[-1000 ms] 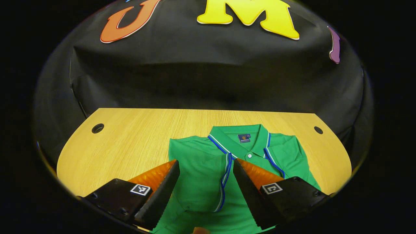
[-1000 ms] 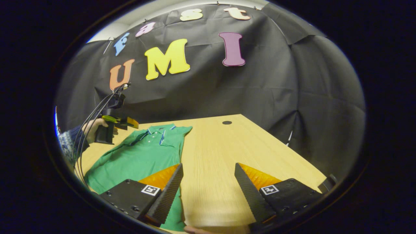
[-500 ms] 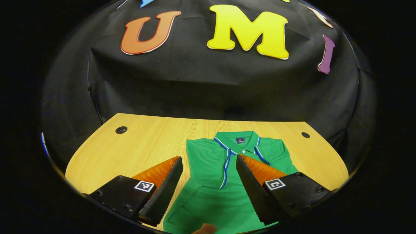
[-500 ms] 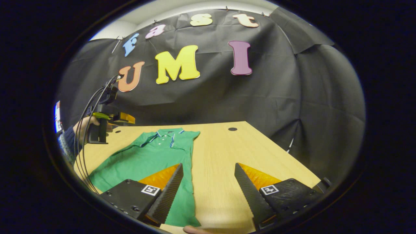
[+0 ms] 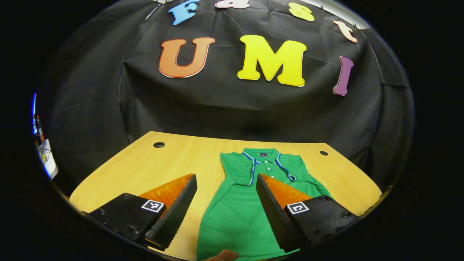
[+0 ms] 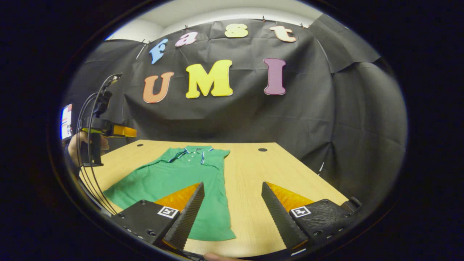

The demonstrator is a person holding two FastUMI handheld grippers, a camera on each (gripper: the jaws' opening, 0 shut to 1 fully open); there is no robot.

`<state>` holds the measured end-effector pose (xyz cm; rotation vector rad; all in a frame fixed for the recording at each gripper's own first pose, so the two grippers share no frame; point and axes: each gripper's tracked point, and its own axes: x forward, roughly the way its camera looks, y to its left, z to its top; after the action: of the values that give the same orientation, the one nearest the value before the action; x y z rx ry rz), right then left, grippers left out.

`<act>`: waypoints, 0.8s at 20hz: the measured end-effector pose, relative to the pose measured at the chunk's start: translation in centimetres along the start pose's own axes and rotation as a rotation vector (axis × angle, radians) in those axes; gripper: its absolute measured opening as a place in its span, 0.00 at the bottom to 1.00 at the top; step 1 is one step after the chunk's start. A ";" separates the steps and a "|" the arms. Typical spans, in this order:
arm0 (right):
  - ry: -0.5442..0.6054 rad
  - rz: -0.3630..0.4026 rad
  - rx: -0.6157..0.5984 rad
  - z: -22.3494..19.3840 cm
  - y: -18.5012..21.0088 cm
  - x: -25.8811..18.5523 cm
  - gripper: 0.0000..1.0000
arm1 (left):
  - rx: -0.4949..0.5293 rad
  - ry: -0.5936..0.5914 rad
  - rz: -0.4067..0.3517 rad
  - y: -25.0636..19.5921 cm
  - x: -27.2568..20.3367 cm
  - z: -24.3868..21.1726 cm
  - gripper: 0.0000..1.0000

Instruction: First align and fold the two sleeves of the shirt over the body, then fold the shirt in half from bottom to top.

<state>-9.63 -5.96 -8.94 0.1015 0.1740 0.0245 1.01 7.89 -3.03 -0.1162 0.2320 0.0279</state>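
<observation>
Where black cloth (image 6: pixel 232 119) backs wooden table (image 6: pixel 253 174), green shirt (image 6: pixel 181 177) lying flat; left gripper (image 5: pixel 226 179) and right gripper (image 6: pixel 232 186) spread, gripping nothing.

Left gripper (image 5: pixel 226 181) held above the table (image 5: pixel 170 159), fingers spread apart. Right gripper (image 6: pixel 233 188) likewise spread, empty, above the table.

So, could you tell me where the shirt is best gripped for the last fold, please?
Probably at the hem, one bottom corner per gripper. The shirt lies flat, collar away, sleeves already folded in, hem nearest. The left gripper and right gripper are both open, so come in low from the near edge of the table.
</observation>
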 end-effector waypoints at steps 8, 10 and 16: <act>-0.022 0.024 0.007 -2.8 1.8 -4.0 0.96 | -0.036 -0.078 0.044 4.1 -10.1 -5.2 1.00; -0.023 0.027 -0.042 -3.8 2.2 -4.2 0.96 | -0.027 -0.059 0.038 4.6 -11.1 -7.6 1.00; 0.081 0.027 -0.035 -8.3 1.9 -2.2 0.96 | 0.009 0.019 0.016 4.7 -11.7 -13.8 1.00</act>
<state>-13.31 -3.29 -16.53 0.0678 0.2535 0.0591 -13.69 10.74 -14.16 -0.1056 0.2515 0.0421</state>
